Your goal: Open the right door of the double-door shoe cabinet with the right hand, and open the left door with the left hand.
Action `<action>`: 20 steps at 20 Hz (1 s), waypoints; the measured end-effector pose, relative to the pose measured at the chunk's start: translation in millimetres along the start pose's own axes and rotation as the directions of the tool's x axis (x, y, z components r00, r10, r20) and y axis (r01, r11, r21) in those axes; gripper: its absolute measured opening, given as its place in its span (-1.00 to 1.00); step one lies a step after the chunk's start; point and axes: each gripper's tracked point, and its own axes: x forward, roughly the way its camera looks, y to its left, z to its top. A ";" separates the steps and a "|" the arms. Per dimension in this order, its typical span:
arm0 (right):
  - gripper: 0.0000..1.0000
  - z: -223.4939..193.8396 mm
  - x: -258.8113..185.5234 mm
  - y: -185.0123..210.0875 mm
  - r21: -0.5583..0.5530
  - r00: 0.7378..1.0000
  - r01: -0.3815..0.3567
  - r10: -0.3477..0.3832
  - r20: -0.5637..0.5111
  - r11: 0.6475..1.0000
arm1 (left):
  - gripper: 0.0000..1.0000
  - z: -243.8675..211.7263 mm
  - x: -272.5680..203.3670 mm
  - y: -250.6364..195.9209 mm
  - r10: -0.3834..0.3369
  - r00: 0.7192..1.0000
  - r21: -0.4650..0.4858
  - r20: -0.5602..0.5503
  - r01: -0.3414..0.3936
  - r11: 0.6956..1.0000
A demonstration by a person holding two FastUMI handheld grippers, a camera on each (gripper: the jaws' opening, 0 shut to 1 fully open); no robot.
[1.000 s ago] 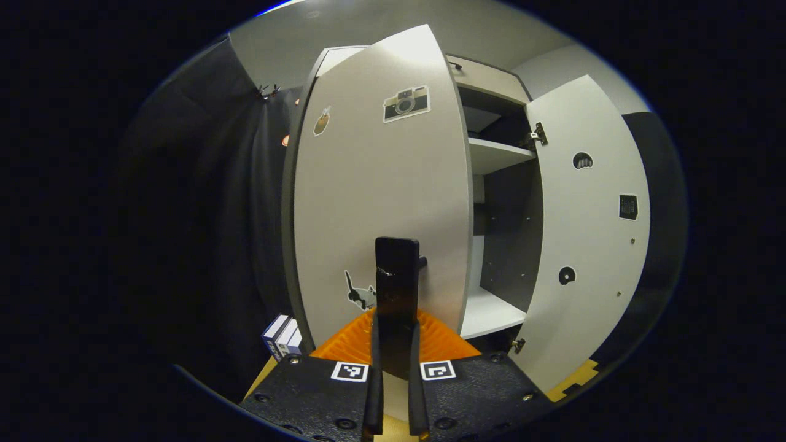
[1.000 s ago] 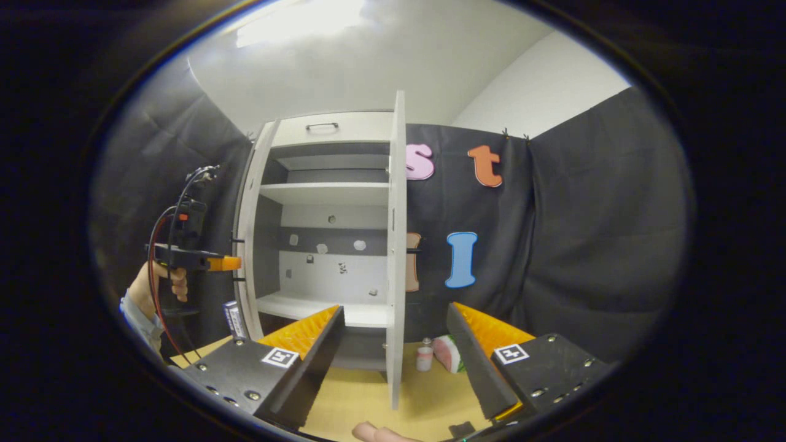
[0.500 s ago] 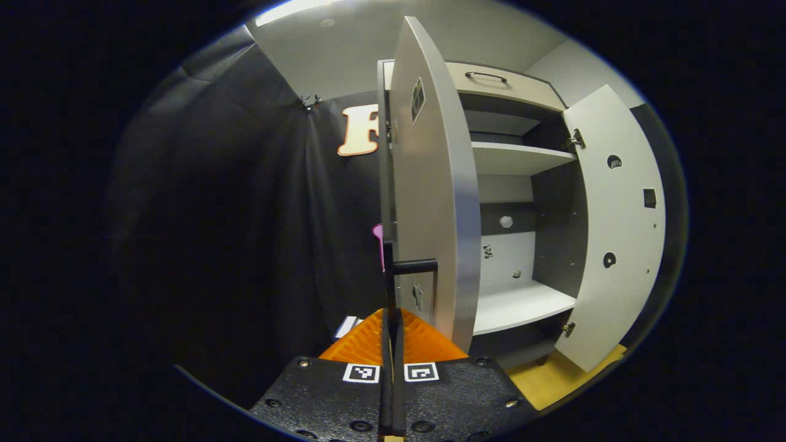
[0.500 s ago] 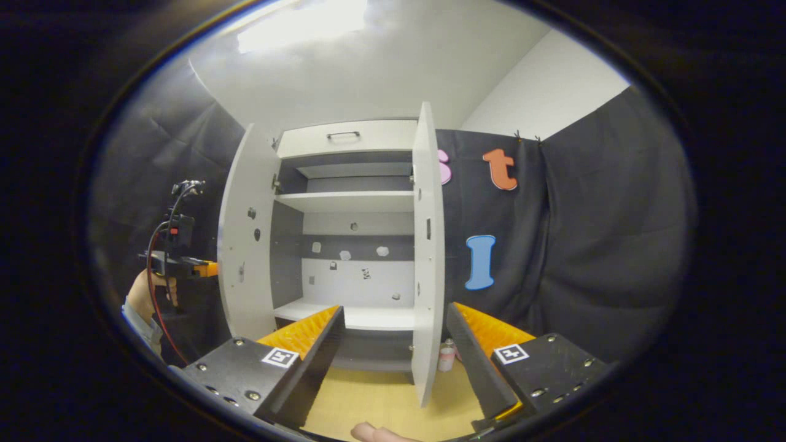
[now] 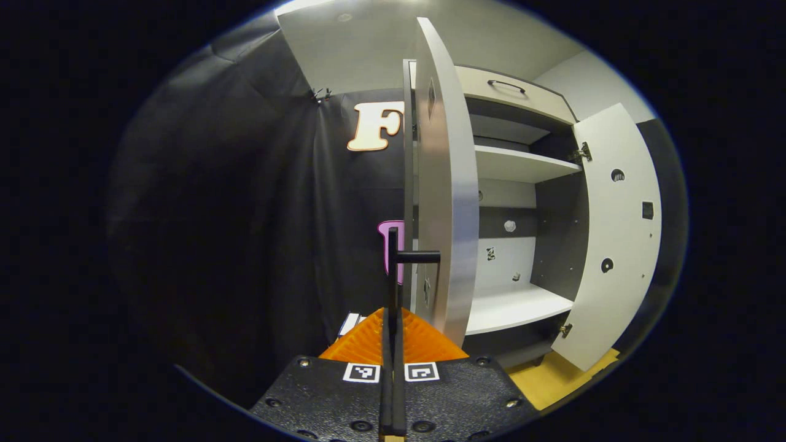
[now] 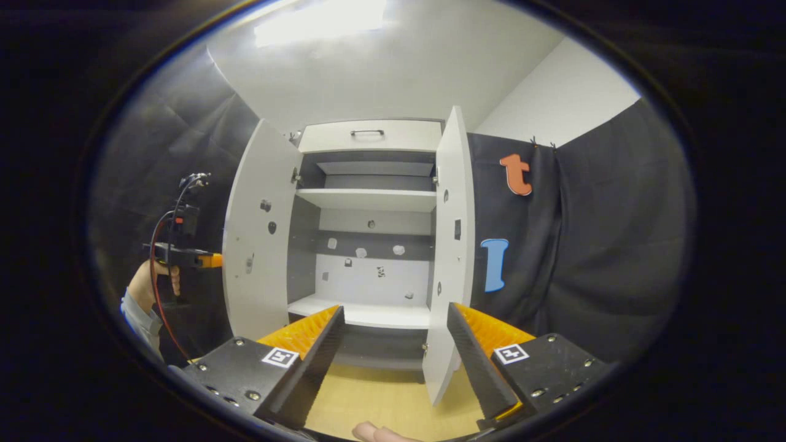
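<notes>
Booth wall more exposed behind wider-swung left door (image 5: 445, 184).

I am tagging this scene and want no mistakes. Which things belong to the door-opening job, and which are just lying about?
Job:
left door
its handle, with the left gripper shut on it
right door
right gripper, open, off the door

Lying about:
boxes on the floor beside the cabinet
top drawer
shelves

Left door (image 5: 451, 202) now swung wider.
</notes>
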 end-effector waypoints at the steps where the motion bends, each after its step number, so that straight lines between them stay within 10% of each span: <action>1: 1.00 0.1 -2.0 0.4 -0.005 1.000 -0.001 0.001 0.001 1.000 | -0.99 -2.9 -1.6 -2.3 0.005 1.000 -0.016 -0.005 -0.005 1.000; 7: 0.96 -3.6 -4.4 -4.3 -0.008 1.000 0.005 -0.005 -0.007 1.000 | -1.00 -9.0 -52.2 -10.0 0.057 0.998 0.064 0.007 -0.058 0.996; 12: 0.96 -7.7 -7.9 -11.1 0.000 1.000 0.024 -0.024 -0.009 1.000 | 0.84 -9.3 -98.7 -34.4 0.078 0.996 0.064 0.037 -0.080 0.995; 20: 0.92 -17.6 -28.4 -27.3 0.013 0.996 0.078 -0.077 -0.040 0.997 | 0.96 -33.8 -160.8 -102.0 0.009 0.998 0.018 0.055 -0.010 1.000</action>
